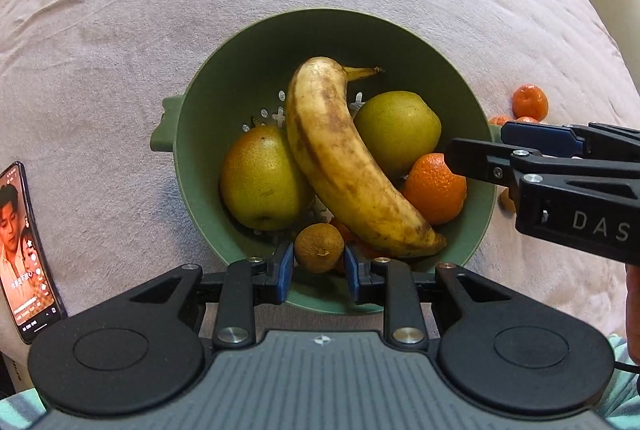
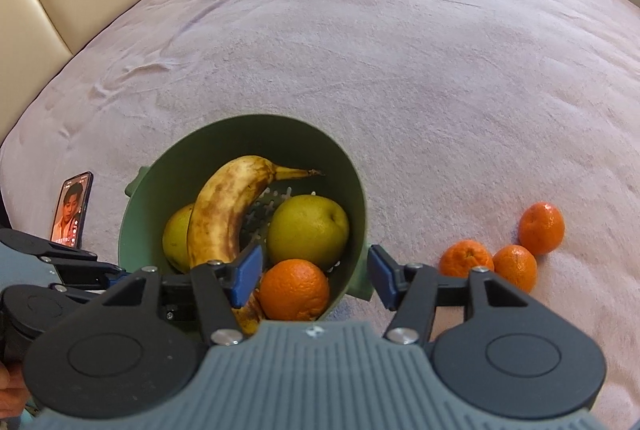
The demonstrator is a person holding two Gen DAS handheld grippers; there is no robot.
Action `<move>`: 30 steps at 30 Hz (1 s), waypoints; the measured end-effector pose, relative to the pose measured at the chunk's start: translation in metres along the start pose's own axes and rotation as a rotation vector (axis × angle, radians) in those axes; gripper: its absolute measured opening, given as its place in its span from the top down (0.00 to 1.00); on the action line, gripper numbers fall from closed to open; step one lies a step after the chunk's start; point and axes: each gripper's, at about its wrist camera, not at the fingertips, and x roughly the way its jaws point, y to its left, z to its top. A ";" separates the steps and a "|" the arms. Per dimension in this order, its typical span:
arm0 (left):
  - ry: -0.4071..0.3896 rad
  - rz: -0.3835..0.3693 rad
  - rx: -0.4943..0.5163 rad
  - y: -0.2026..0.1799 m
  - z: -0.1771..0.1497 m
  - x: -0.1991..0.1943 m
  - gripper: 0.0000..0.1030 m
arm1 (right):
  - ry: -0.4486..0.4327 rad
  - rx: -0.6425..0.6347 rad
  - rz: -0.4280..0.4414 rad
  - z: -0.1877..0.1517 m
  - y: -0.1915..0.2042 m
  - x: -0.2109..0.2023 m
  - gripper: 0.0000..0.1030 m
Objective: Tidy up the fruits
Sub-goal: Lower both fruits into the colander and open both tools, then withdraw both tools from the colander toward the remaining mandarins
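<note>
Spotter: Pads (image 1: 285, 268) on your left gripper (image 1: 318, 270) are clamping a small brown fruit (image 1: 319, 248) from both sides, so you are grasping it firmly. You are holding it just over the near rim of the green bowl (image 1: 256, 42).

Checker: Your right gripper (image 2: 315, 280) is standing released, its jaws spread wide and pressing on nothing. It is hovering over the bowl's near right side, and an orange (image 2: 294, 290) is lying below the gap, apart from both pads.

Spotter: Moving outward, you are looking down at a spotted banana (image 1: 340, 158) that is lying diagonally across the bowl, its stem pointing to the far side. It is resting between two yellow-green pears, one on the left (image 1: 260, 178) and one on the right (image 1: 396, 130). The orange is sitting against the banana's near end and beside the right pear.

Checker: Something more orange is showing under the banana's near end; you cannot tell what it is.

Spotter: Outside the bowl, to your right, three mandarins (image 2: 466, 258) (image 2: 516, 266) (image 2: 541, 228) are lying close together on the pink blanket (image 1: 120, 30). To your left, a phone (image 1: 24, 254) is lying near the bowl, its screen playing a video.
</note>
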 end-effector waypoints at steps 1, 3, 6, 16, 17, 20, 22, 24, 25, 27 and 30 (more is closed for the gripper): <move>0.001 0.004 0.002 0.000 0.000 0.000 0.69 | 0.001 0.001 -0.001 0.000 0.000 0.000 0.45; 0.003 0.010 0.008 -0.001 0.000 0.000 0.66 | 0.002 0.002 -0.001 -0.001 -0.001 0.000 0.44; 0.005 0.012 0.018 -0.003 0.000 0.000 0.62 | 0.001 0.002 -0.003 -0.002 -0.001 0.000 0.42; -0.035 0.063 0.049 -0.011 0.000 -0.013 0.51 | -0.011 -0.003 -0.002 -0.006 -0.004 -0.009 0.41; -0.049 0.076 0.057 -0.013 0.000 -0.017 0.50 | -0.019 -0.003 -0.002 -0.007 -0.005 -0.012 0.40; -0.088 0.089 0.072 -0.018 0.000 -0.025 0.49 | -0.047 0.003 -0.007 -0.011 -0.008 -0.021 0.39; -0.111 0.081 0.073 -0.019 0.000 -0.031 0.48 | -0.064 0.010 -0.017 -0.013 -0.011 -0.027 0.39; -0.140 0.081 0.071 -0.021 0.001 -0.036 0.48 | -0.077 0.021 -0.033 -0.017 -0.015 -0.033 0.39; -0.158 0.080 0.070 -0.023 0.002 -0.038 0.47 | -0.082 0.029 -0.043 -0.019 -0.018 -0.035 0.39; -0.198 0.066 0.072 -0.027 0.001 -0.043 0.46 | -0.091 0.044 -0.061 -0.023 -0.024 -0.040 0.39; -0.248 0.012 0.076 -0.035 0.001 -0.050 0.46 | -0.099 0.072 -0.094 -0.031 -0.033 -0.044 0.38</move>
